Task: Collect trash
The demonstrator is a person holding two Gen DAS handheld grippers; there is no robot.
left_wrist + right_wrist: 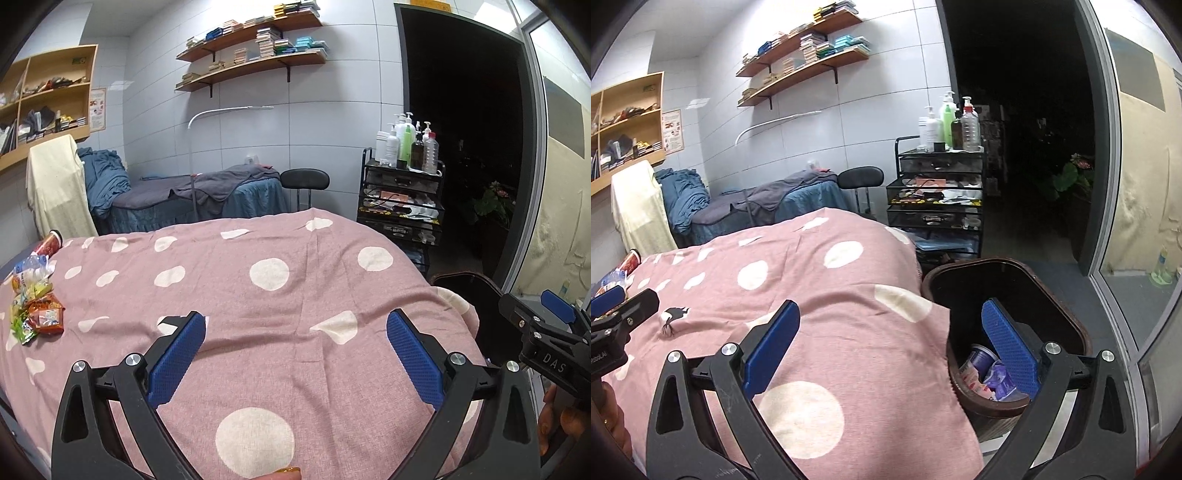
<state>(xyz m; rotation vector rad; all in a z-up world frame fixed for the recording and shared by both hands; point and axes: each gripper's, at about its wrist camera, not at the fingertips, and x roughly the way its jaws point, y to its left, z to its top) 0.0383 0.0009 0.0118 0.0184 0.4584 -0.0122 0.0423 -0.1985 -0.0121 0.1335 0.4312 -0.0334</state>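
Both grippers spread, empty: left (295, 350), right (890, 339) at bin (1071, 314). Wrappers (37, 310) at bed's far left edge. Reach left across, pinch one wrapper low.

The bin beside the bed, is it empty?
No, the bin already holds trash: a purple cup and crumpled wrappers lie at its bottom.

The bed cover (295, 266) is matt woven pink cloth, the snack wrappers (37, 314) are glossy plastic, and the bin (1071, 325) looks smooth dark plastic.
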